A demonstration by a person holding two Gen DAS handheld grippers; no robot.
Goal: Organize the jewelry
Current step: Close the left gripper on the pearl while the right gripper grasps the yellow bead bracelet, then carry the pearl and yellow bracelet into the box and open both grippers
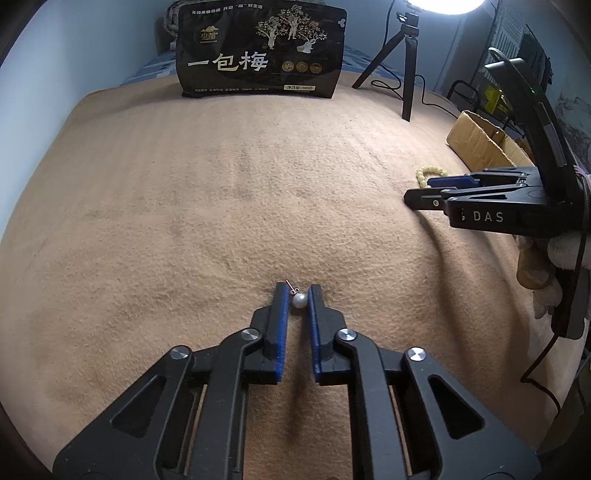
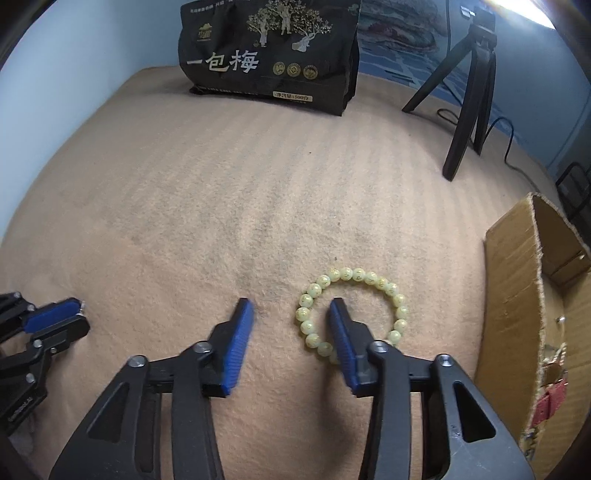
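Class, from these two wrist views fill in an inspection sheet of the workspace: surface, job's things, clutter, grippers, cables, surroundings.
Surface: tan blanket, faintly striped, slightly rumpled.
Job's things: pearl stud earring; pale green bead bracelet; cardboard box at the right edge, a red strap inside.
Clutter: black snack bag standing at the far end.
Grippers: left gripper pads close around the earring; right gripper open, one finger inside the bracelet ring.
Cables: black cable trailing behind the tripod.
Surroundings: blue wall, bright lamp.
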